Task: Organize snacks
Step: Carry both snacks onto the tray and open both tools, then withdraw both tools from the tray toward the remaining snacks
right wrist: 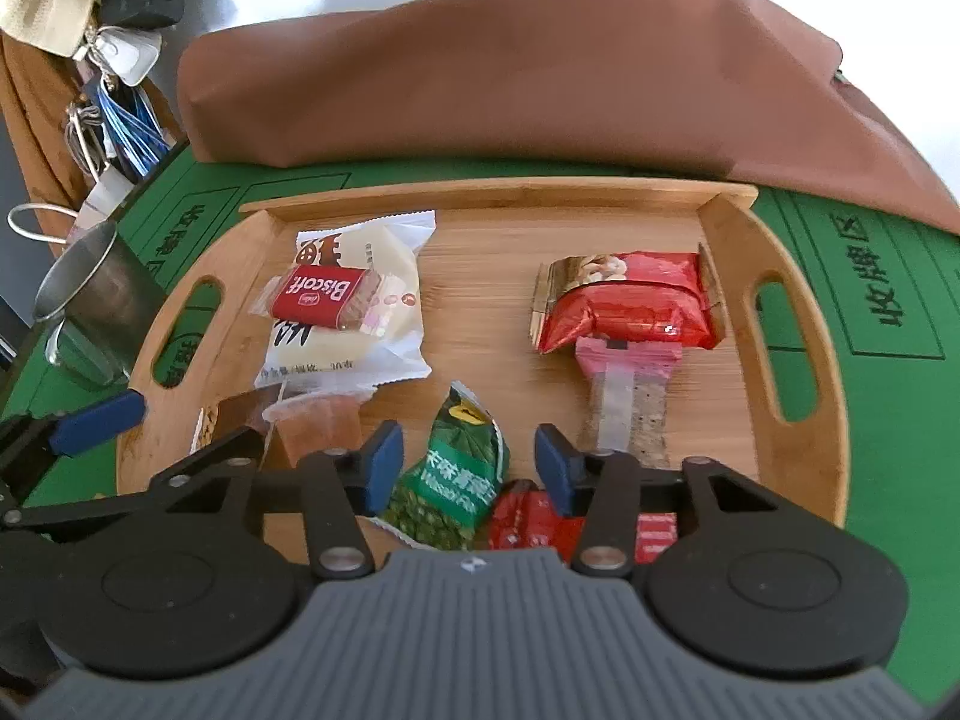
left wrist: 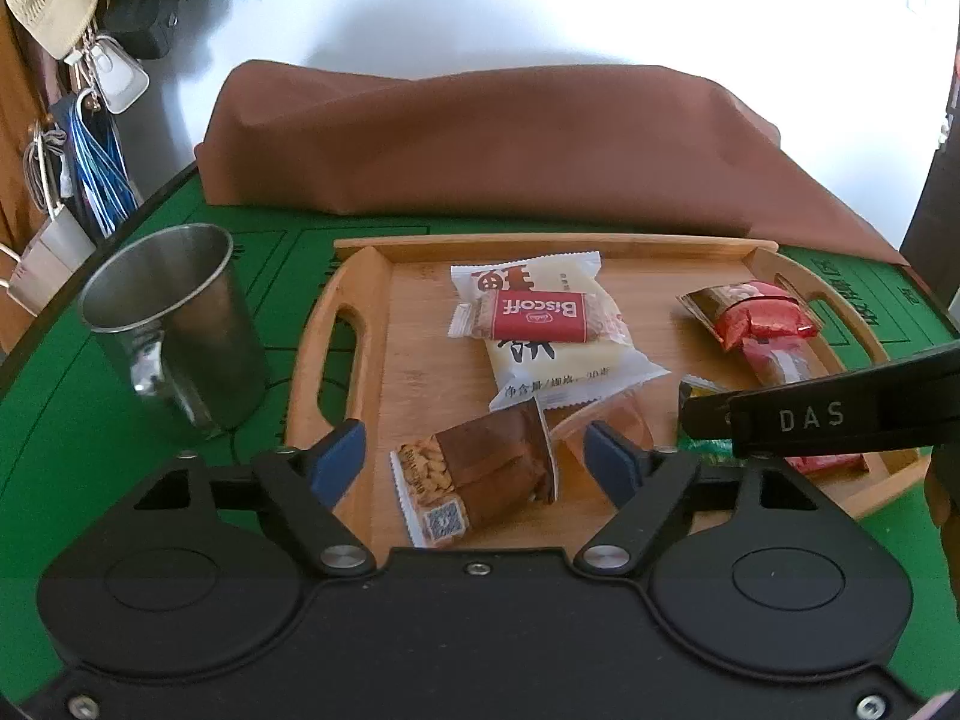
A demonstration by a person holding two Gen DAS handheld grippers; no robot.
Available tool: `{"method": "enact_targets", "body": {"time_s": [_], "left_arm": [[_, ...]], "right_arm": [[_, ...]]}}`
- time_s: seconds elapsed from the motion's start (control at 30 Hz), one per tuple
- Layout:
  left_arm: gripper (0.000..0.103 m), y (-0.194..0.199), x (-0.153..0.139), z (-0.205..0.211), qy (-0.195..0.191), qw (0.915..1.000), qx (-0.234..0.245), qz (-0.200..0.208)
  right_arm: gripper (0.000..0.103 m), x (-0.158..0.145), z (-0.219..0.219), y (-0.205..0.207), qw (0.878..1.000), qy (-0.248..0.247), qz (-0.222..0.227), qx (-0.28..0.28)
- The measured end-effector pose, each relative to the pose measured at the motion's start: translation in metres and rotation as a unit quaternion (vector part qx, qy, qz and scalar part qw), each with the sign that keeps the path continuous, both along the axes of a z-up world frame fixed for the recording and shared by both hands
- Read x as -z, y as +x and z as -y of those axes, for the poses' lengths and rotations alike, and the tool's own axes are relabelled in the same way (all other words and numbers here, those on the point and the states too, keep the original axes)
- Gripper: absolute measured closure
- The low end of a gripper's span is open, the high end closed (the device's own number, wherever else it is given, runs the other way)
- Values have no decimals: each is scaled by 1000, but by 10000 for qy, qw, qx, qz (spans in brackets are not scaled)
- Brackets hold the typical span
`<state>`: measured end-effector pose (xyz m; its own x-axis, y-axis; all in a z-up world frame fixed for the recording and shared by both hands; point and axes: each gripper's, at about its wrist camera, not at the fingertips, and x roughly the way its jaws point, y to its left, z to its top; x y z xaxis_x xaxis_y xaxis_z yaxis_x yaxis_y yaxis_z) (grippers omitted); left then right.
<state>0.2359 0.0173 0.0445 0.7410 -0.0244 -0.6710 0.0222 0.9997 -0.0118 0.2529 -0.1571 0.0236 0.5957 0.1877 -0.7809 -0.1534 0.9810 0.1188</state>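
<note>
A wooden tray [left wrist: 372, 324] [right wrist: 480, 222] on the green mat holds several snacks. A red Biscoff pack [left wrist: 537, 315] [right wrist: 318, 297] lies on a white pouch [left wrist: 558, 360] [right wrist: 384, 276]. A brown peanut-print packet [left wrist: 480, 474] lies between the open fingers of my left gripper [left wrist: 474, 459], with an orange jelly cup [left wrist: 606, 420] [right wrist: 318, 420] beside it. A green pea packet [right wrist: 450, 474] lies between the open fingers of my right gripper [right wrist: 468, 465]. A red packet [left wrist: 759, 315] [right wrist: 624, 297], a clear-wrapped bar [right wrist: 624, 402] and small red packs [right wrist: 528, 519] lie at the right.
A steel mug [left wrist: 174, 324] [right wrist: 90, 306] stands on the mat left of the tray. A brown cover [left wrist: 510, 144] [right wrist: 540, 66] lies behind the tray. Bags and cords hang at the far left [left wrist: 90, 120]. The right gripper's body [left wrist: 828, 414] crosses the left wrist view.
</note>
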Motion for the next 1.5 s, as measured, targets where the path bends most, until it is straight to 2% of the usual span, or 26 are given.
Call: {"method": "enact_targets", "body": {"time_s": [0.13, 0.27, 0.57, 0.73, 0.97, 1.13, 1.3, 1.5], "left_arm": [[9, -16, -5, -3, -19, 9999, 116, 53], [4, -38, -8, -5, 76, 9997, 167, 172], [1, -80, -3, -21, 145, 9996, 95, 241], [1, -93, 8, -30, 202, 9997, 50, 103], [1, -105, 27, -40, 147, 9998, 46, -100], [20, -110, 37, -39, 187, 9995, 151, -205], [23, -115, 39, -40, 89, 9995, 213, -194], [34, -126, 37, -33, 124, 9986, 472, -181]], "right_arm": [[31, -6, 4, -16, 9999, -48, 137, -71], [29, -10, 10, -36, 9995, -28, 253, -179], [21, -15, 18, -91, 9979, 31, 555, -341], [21, -5, 18, -113, 9977, 77, 469, -478], [21, 13, 12, -138, 9959, -146, 331, -831], [22, 24, 6, -150, 9941, -435, 309, -944], [22, 29, 7, -156, 9937, -482, 329, -953], [24, 30, 10, -156, 9951, -557, 398, -716]]}}
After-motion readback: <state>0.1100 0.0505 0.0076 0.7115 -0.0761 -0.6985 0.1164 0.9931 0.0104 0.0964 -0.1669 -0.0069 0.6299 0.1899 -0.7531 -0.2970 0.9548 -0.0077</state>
